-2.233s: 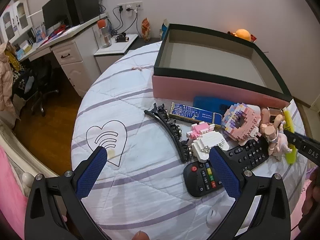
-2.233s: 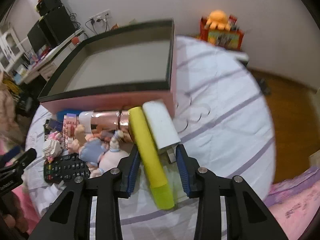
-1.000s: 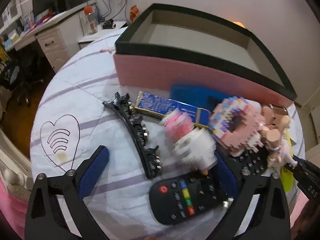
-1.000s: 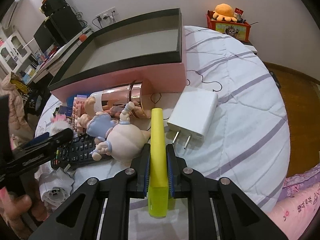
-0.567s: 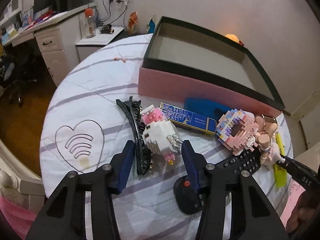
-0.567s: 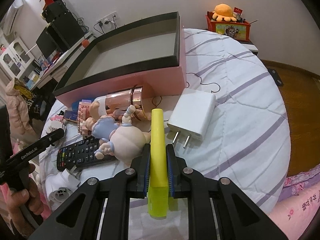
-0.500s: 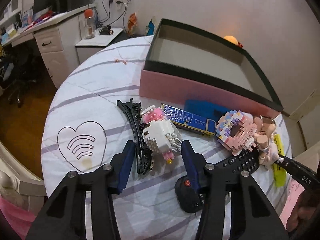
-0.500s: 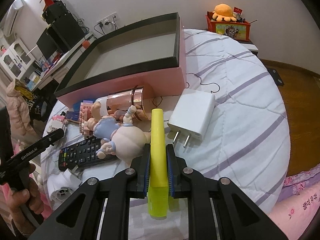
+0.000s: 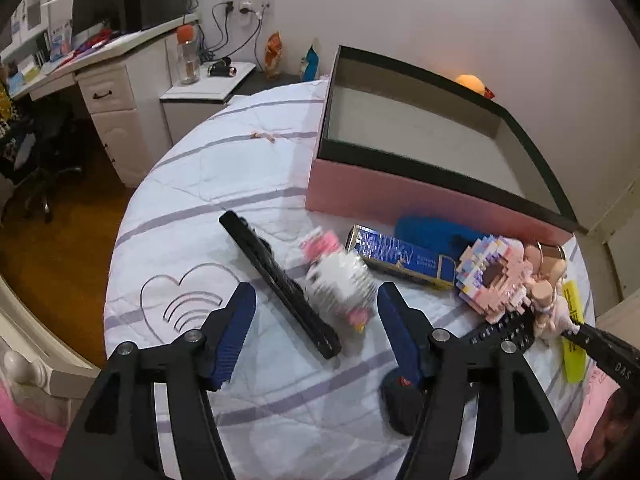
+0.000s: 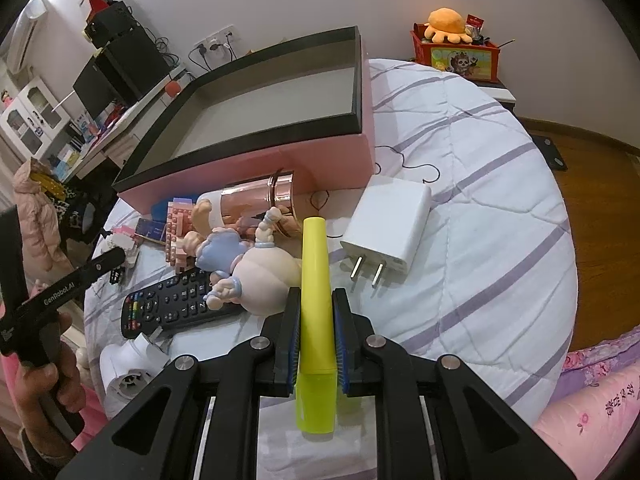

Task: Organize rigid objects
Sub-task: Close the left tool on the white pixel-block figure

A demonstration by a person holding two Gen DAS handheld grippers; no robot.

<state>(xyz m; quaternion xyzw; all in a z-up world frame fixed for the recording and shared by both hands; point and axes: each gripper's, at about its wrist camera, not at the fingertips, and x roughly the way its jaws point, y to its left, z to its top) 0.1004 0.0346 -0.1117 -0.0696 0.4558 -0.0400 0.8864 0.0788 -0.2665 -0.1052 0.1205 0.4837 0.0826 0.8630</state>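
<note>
My left gripper (image 9: 316,294) hangs over the white striped bedspread (image 9: 224,184), and its jaws are opening. A white and pink block figure (image 9: 340,284) lies blurred between the blue pads (image 9: 236,320), touching neither. A black hair clip (image 9: 280,280) lies beside it. My right gripper (image 10: 314,300) is shut on a yellow tube (image 10: 316,264) that points toward the pink box with a black rim (image 10: 260,164). In the left wrist view the box (image 9: 400,196) stands behind the pile, and nothing shows inside it.
A black remote (image 10: 180,308), a doll (image 10: 256,276), a rose-gold tube (image 10: 260,200) and a white charger (image 10: 388,228) lie near the yellow tube. A blue packet (image 9: 400,256) and a pink block ring (image 9: 492,280) lie by the box. A hand (image 10: 44,384) holds the left gripper.
The left jaws, shut on the block figure half a second ago, have spread apart and let it go. The hair clip has shifted. The right gripper keeps still on the yellow tube.
</note>
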